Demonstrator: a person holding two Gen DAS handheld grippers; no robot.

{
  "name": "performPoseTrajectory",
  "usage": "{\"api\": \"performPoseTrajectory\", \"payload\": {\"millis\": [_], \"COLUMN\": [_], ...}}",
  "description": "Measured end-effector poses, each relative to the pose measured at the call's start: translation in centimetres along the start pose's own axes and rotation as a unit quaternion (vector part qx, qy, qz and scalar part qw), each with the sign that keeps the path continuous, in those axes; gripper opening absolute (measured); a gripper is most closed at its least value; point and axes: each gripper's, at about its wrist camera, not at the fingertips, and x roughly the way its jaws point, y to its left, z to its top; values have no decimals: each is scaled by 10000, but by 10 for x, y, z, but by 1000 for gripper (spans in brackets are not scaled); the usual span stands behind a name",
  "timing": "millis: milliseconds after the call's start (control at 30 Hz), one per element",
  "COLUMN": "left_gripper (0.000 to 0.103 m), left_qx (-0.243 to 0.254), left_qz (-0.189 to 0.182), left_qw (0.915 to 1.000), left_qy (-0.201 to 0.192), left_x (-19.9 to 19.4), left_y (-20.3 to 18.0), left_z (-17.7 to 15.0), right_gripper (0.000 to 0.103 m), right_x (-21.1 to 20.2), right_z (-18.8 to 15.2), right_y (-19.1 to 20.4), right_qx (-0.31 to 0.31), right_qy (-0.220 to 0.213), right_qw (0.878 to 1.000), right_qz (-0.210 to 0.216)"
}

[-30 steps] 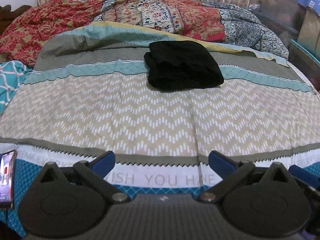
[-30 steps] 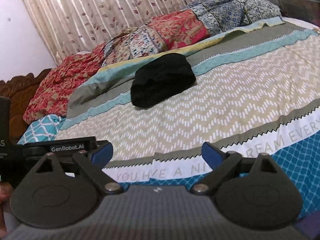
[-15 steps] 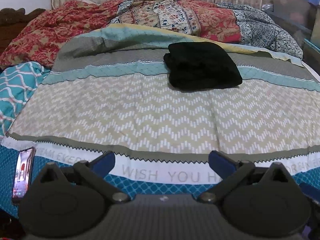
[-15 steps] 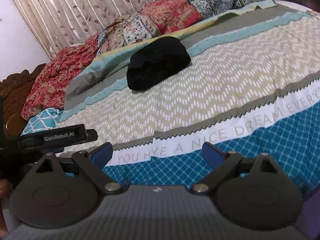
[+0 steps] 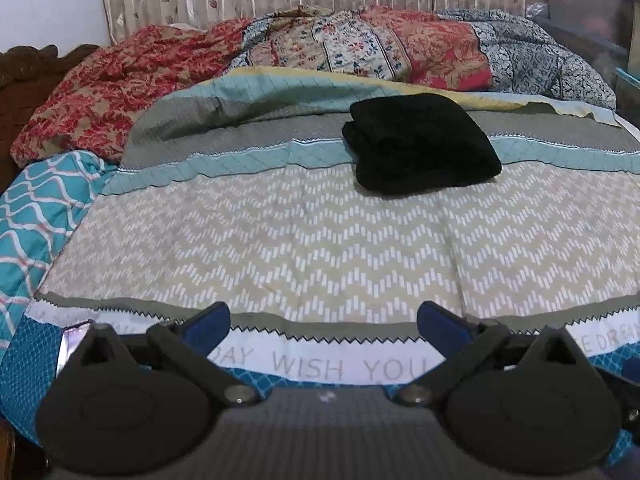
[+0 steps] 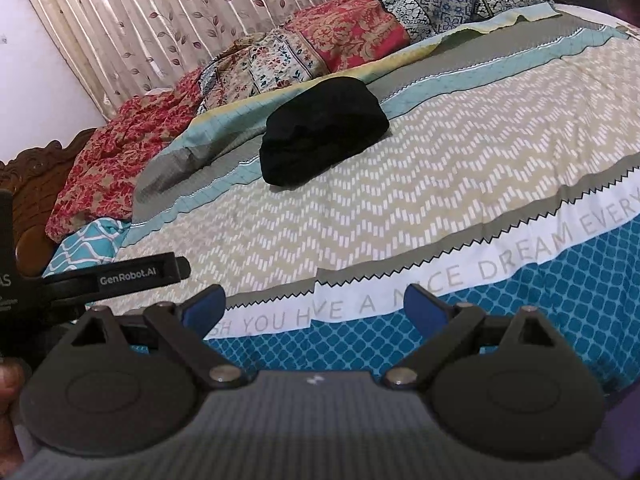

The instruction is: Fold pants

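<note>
The black pants (image 5: 420, 144) lie folded in a compact bundle on the bed, toward its far side; they also show in the right wrist view (image 6: 320, 136). My left gripper (image 5: 322, 320) is open and empty, held back at the bed's near edge, far from the pants. My right gripper (image 6: 314, 300) is open and empty, also at the near edge. The left gripper's body (image 6: 132, 274) shows at the left of the right wrist view.
The bedspread (image 5: 320, 240) has a beige zigzag band and a teal border with printed words. A heap of patterned quilts (image 5: 340, 48) lies along the far side under a curtain. A phone (image 5: 74, 340) lies at the near left edge. Storage boxes (image 5: 592, 4) stand at the right.
Both grippers have drawn back and shifted left along the near bed edge, so the pants sit further right in the left view. The pants have not moved. Both grippers stay open.
</note>
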Motion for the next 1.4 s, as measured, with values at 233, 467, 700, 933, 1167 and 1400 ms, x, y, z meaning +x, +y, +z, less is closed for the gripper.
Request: {"api": "performPoseTrajectory", "payload": {"millis": [233, 467, 700, 933, 1167, 1400], "left_gripper": [103, 103, 103, 103, 103, 103], "left_qx": [71, 43, -84, -113, -139, -109], "left_qz": [113, 186, 114, 167, 90, -88], "left_qw": [9999, 9997, 9993, 9986, 9968, 9933], "left_qy": [-85, -140, 344, 489, 784, 1144], "left_x": [-5, -12, -3, 2, 12, 22], "left_y": [-2, 1, 5, 5, 3, -3], "left_z": [-1, 2, 0, -2, -7, -16], "right_gripper": [97, 97, 97, 97, 97, 97], "right_x": [1, -2, -1, 1, 2, 3], "right_z": [-2, -2, -3, -3, -6, -9], "right_y": [-1, -2, -2, -6, -8, -9], "right_qx": [84, 110, 167, 264, 360, 380], "right_qy": [58, 55, 121, 185, 240, 262], "right_qw": [9999, 9999, 9998, 9995, 9991, 9989], "right_qz": [-1, -6, -5, -18, -52, -97]}}
